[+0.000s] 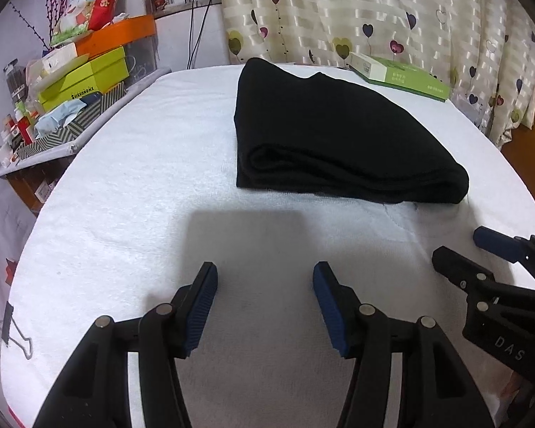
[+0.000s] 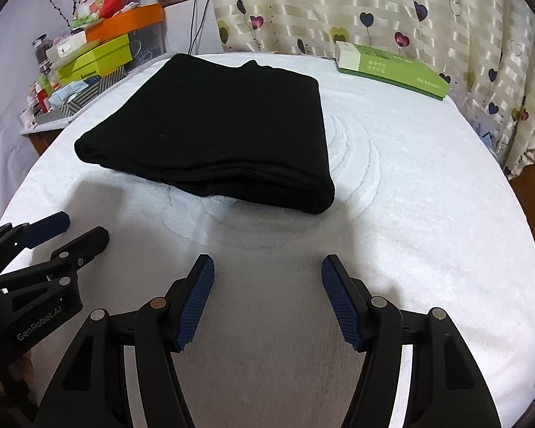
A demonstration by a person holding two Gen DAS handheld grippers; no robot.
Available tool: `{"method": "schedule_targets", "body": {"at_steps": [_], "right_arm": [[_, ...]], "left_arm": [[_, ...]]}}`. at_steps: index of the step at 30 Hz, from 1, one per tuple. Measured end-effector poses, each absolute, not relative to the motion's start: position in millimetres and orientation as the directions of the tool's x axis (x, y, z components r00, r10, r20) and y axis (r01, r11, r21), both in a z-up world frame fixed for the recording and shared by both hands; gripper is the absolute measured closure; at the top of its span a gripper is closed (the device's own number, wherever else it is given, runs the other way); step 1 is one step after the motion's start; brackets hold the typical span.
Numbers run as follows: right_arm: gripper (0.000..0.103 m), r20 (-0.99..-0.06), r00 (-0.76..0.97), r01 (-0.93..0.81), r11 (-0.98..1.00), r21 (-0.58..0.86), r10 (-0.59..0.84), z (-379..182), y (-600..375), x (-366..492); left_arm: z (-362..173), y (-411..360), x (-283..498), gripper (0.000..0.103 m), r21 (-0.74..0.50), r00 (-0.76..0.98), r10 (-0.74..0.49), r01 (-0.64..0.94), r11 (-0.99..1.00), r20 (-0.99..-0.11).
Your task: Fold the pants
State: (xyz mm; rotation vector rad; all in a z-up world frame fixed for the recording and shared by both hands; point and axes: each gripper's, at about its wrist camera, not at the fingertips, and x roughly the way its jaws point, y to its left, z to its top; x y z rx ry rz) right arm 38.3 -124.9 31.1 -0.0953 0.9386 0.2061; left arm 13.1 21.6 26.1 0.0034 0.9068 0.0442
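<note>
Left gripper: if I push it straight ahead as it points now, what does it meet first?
Probably the folded black pants, near their left end; only bare white towel lies between. The left gripper is open.

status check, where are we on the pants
Left hand-held gripper open, empty. Right hand-held gripper open, empty. Black pants folded on white towel. Nothing in the way.

Matt black knit pants (image 1: 324,132) lie on a white, nubby terry towel (image 1: 142,185); the far curtain (image 1: 356,7) is glossy satin.
</note>
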Motion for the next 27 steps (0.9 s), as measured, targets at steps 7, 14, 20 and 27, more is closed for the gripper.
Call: {"method": "schedule_targets", "body": {"at_steps": [7, 14, 20, 27], "right_arm": [[0.037, -0.809, 0.574, -0.215, 0.977, 0.002, 0.128, 30.4, -123.7, 39.0], [0.037, -0.809, 0.574, -0.215, 0.977, 0.001, 0.127, 30.4, -123.8, 38.9], [0.037, -0.809, 0.574, -0.210, 0.978, 0.002, 0.125, 29.8, -124.3, 39.3], [0.037, -0.809, 0.574, -0.209, 0.978, 0.003, 0.125, 29.7, -125.6, 39.7]], "left_arm": [[25.2, 22.6, 14.3, 0.041, 0.009, 0.614, 0.032, -0.040, 0.999, -0.788], [24.9, 24.1, 14.5, 0.041, 0.003, 0.614, 0.027, -0.040, 0.999, -0.789], [24.6, 23.5, 14.6, 0.041, 0.001, 0.614, 0.025, -0.040, 0.999, -0.789], [24.3, 23.1, 14.4, 0.041, 0.001, 0.615, 0.026, -0.040, 0.999, -0.788]]}}
